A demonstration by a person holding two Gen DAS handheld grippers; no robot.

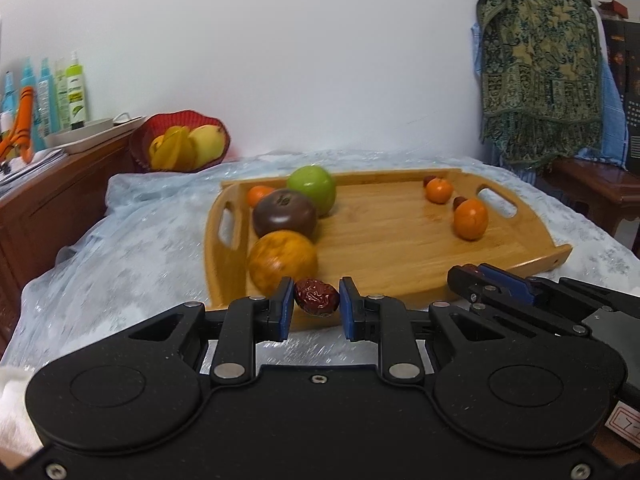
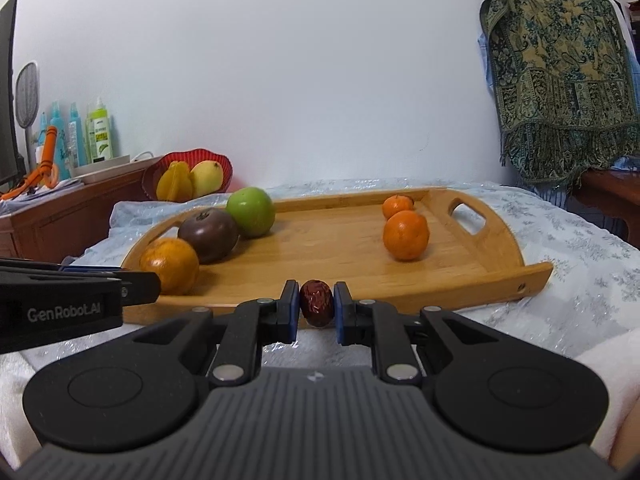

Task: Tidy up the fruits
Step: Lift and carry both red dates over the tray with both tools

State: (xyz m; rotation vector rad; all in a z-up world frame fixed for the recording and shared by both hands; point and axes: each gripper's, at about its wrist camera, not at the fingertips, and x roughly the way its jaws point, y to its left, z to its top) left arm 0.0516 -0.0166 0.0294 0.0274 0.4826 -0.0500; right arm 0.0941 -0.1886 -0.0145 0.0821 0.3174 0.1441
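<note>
So both grippers were loaded at this point. The left gripper [image 1: 316, 302] was clamped on a wrinkly red date [image 1: 317, 296], held lying crosswise between the blue pads, just in front of the near edge of the wooden tray [image 1: 384, 240]. The right gripper [image 2: 316, 304] was closed on a second date [image 2: 317, 303], this one gripped upright, also just short of the tray's near rim.

On the tray, three big fruits were lined up along the left side: an orange [image 1: 283, 262] nearest, a dark purple-brown tomato-looking fruit [image 1: 284, 213] touching it behind, then a green apple [image 1: 313, 189]. A small tangerine [image 1: 258, 195] was tucked behind those. Two more tangerines [image 1: 471, 219] were parked by the right handle, with what looked like small dark red dates beside them.

The tray was set on a counter covered with a pale blue patterned cloth [image 1: 120, 248]. A red basket [image 2: 188, 178] with yellow fruit was seen at the back left.

As for writing: "GenRobot.AI" could be read in white on the side of the left gripper in the right wrist view. The labels on the green bottles [image 2: 100, 132] at the back couldn't be made out.
</note>
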